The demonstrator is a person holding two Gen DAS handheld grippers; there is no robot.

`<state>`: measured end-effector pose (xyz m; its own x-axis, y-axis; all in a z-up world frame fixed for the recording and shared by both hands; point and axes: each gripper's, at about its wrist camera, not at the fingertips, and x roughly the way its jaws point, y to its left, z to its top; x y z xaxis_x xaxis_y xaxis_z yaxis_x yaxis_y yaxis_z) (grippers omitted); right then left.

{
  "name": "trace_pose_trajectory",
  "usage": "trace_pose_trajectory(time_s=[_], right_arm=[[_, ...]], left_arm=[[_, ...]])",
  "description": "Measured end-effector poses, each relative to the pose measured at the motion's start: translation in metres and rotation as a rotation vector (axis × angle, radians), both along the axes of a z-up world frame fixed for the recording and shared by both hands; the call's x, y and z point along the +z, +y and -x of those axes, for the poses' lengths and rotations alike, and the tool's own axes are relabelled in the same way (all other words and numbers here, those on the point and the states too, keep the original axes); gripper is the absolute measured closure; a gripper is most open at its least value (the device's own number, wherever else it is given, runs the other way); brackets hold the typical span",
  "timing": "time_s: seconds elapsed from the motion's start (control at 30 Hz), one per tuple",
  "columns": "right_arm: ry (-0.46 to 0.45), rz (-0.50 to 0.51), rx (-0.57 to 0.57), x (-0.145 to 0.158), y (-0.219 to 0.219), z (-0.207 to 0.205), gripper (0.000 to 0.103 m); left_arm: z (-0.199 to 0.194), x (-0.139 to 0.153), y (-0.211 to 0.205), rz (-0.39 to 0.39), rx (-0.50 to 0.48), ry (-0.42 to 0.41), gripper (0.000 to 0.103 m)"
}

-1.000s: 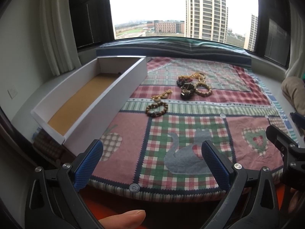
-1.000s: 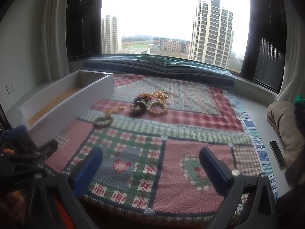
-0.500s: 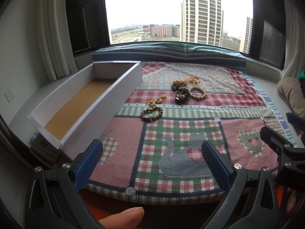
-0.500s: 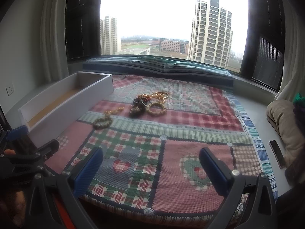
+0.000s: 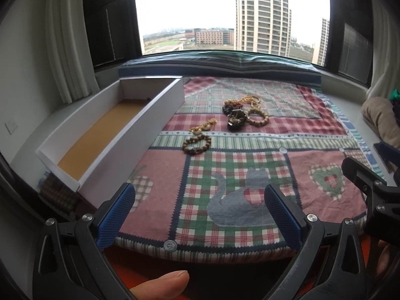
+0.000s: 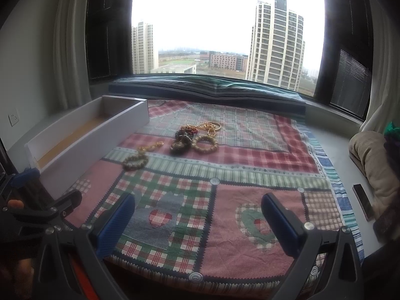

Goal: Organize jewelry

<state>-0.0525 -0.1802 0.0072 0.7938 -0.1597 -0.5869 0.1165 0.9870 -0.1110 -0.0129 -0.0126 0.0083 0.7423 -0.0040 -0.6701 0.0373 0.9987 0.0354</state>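
Lying along the left edge of a patchwork quilt (image 5: 225, 170), a long white drawer box (image 5: 130, 135) runs lengthwise toward the window, bracelets (image 5: 197, 144) and gold chains (image 6: 202, 135) heaped just right of it; left gripper (image 5: 200, 212) and right gripper (image 6: 197, 215) hover spread, empty.

The left gripper (image 5: 200, 201) hangs wide open over the patchwork quilt (image 5: 250, 175). At eleven o'clock lies a white drawer (image 5: 140, 125); at twelve, a wooden bead bracelet (image 5: 196, 144) and a jewelry pile (image 5: 243, 113).
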Motion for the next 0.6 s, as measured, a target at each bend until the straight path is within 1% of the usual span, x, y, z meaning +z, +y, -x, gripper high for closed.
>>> trace_pose_trajectory(time_s=[0.33,0.6], right_arm=[[-0.024,-0.008,0.013,0.006,0.005,0.007,0.0],[-0.019,-0.019,-0.002,0.004,-0.004,0.006,0.0]], left_arm=[[0.006,0.004,0.01,0.009,0.031,0.001,0.0],[-0.006,0.0,0.002,0.005,0.0,0.022,0.0]])
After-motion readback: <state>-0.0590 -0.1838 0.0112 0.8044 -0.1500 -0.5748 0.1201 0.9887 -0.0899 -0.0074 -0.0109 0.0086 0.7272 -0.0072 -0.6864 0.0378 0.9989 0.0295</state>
